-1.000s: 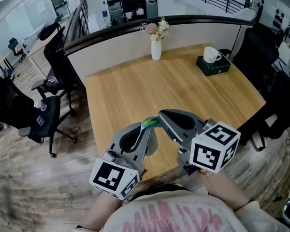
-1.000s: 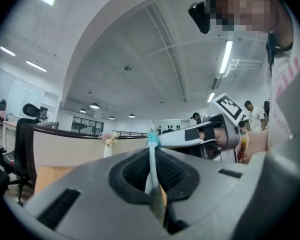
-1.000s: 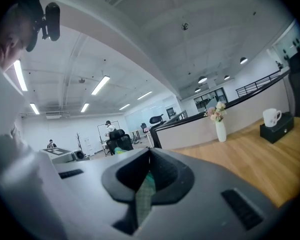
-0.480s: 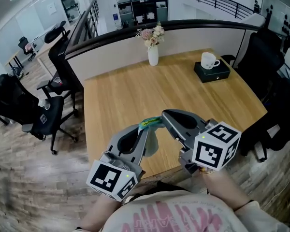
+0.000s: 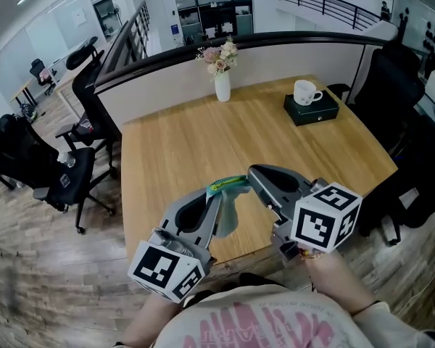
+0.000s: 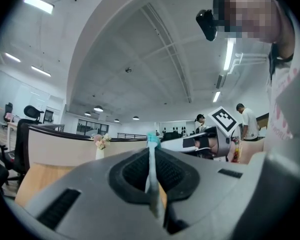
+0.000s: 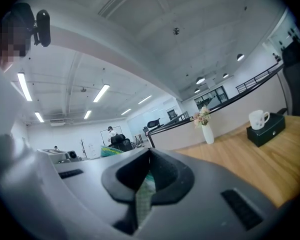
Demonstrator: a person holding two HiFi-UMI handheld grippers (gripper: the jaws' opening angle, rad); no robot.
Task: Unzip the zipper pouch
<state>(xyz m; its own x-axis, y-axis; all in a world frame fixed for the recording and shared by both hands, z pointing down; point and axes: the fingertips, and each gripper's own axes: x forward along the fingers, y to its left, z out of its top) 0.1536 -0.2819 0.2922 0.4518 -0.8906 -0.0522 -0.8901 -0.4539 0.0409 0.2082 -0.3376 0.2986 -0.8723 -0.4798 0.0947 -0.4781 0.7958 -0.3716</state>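
Pouch (image 5: 230,207) nearer vase (image 5: 222,88); left gripper (image 5: 217,194), right gripper (image 5: 252,174) clamping.

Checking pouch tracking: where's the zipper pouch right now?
Head view, lower centre: the zipper pouch is held over the table's near edge, pinched by the left gripper on its left and the right gripper on its right.

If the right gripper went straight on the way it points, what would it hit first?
Likely nothing near for the right gripper: beyond the pouch it grips, its line runs above the table towards the partition; the left gripper sits left of it. Depth unclear.
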